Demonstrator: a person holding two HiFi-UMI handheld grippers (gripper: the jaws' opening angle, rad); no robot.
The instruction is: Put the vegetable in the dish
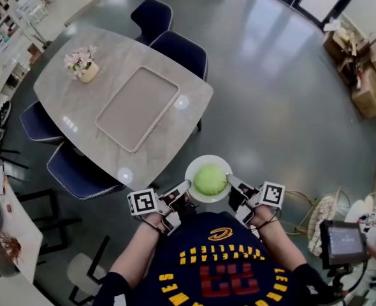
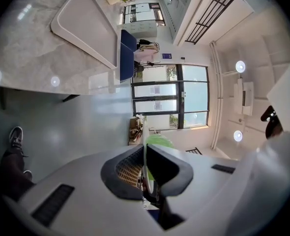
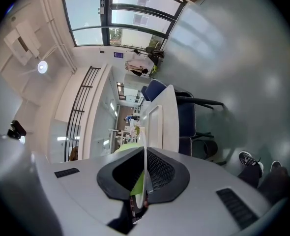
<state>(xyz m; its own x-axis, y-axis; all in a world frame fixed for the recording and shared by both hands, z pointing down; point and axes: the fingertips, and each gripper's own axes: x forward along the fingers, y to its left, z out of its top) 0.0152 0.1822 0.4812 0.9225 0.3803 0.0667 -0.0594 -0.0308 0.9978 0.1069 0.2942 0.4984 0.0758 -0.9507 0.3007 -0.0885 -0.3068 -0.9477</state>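
A round green vegetable (image 1: 210, 179) lies in a white dish (image 1: 195, 192) that is held in the air in front of the person's chest, off the table's near corner. My left gripper (image 1: 187, 185) is shut on the dish's left rim and my right gripper (image 1: 229, 178) on its right rim. In the left gripper view the jaws (image 2: 145, 154) clamp the thin rim edge-on, with the vegetable (image 2: 158, 140) just beyond. In the right gripper view the jaws (image 3: 145, 161) pinch the dish rim (image 3: 144, 178) the same way, and the vegetable (image 3: 127, 147) shows behind the left pad.
A marble table (image 1: 67, 94) stands ahead and to the left, carrying a large rectangular tray (image 1: 137, 107) and a flower pot (image 1: 83, 65). Dark blue chairs (image 1: 178, 50) surround it. Cardboard boxes (image 1: 366, 75) sit at the far right, and a person's hand holds a device (image 1: 344, 244) at lower right.
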